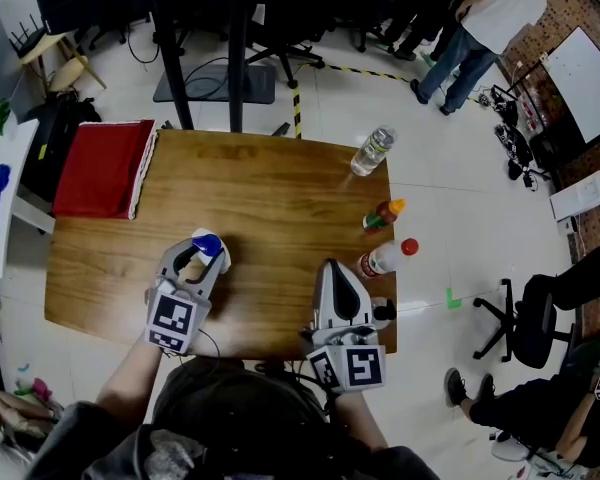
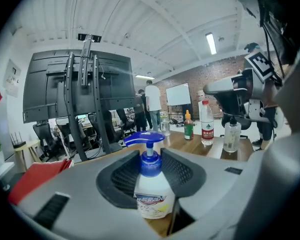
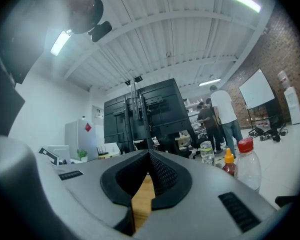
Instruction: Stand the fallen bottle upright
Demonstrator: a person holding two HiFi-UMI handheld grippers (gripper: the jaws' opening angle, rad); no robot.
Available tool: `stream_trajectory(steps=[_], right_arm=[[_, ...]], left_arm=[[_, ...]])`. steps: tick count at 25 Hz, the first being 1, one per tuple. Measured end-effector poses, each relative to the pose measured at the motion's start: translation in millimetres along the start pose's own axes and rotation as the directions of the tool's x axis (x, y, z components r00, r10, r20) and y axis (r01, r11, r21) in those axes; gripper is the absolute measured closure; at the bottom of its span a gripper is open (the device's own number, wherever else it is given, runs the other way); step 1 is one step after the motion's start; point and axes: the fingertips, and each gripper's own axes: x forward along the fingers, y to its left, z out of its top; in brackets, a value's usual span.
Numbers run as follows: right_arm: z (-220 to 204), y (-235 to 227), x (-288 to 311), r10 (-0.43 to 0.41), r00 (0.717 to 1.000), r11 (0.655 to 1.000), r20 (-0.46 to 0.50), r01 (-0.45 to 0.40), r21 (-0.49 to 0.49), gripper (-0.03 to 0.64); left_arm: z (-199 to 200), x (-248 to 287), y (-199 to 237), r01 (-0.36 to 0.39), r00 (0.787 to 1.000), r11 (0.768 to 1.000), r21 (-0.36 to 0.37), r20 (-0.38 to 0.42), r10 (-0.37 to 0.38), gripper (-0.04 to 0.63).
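One overhead, two low across table (image 1: pixel 270 198)

The left gripper (image 1: pixel 208 250) and right gripper (image 1: pixel 329 266) are moulded in grey, lined with black ribbed pads (image 3: pixel 161 174) and topped by black-and-white marker cubes (image 1: pixel 172 320). Dark sleeves (image 1: pixel 100 433) are worn.
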Motion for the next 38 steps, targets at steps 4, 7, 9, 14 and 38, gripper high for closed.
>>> stream_trajectory(steps=[4,7,9,14,38], right_arm=[[-0.9,-0.3,-1.6,0.0,1.0,1.0,-0.001,0.0,-0.001,0.609],[-3.0,2.9,-2.8,0.004,1.0,1.0,-0.006,-0.004,-0.004,0.609],[-3.4,6.1,-2.7,0.007,1.0,1.0,-0.009,-0.007,-0.003,0.609],[-3.3,11.2,-5.4,0.013,1.0,1.0,-0.01,-0.013,-0.005,0.609],[-0.6,24.1,-13.9,0.039,0.999,0.999,-0.008,-0.039,-0.005,0.609]], left_arm=[[-7.5,-5.7,1.2,-0.022,1.0,0.999,-0.03,0.01,0.022,0.431],[-10.3,-8.8,4.6,-0.035,0.999,0.999,-0.032,0.02,0.035,0.43],[-12.0,-10.0,8.7,-0.045,0.999,0.998,-0.047,0.021,0.046,0.428],[-15.0,-12.7,13.0,-0.061,0.998,0.995,-0.076,0.025,0.063,0.426],[-16.0,-22.1,9.8,-0.078,0.995,0.996,-0.046,0.058,0.081,0.181]])
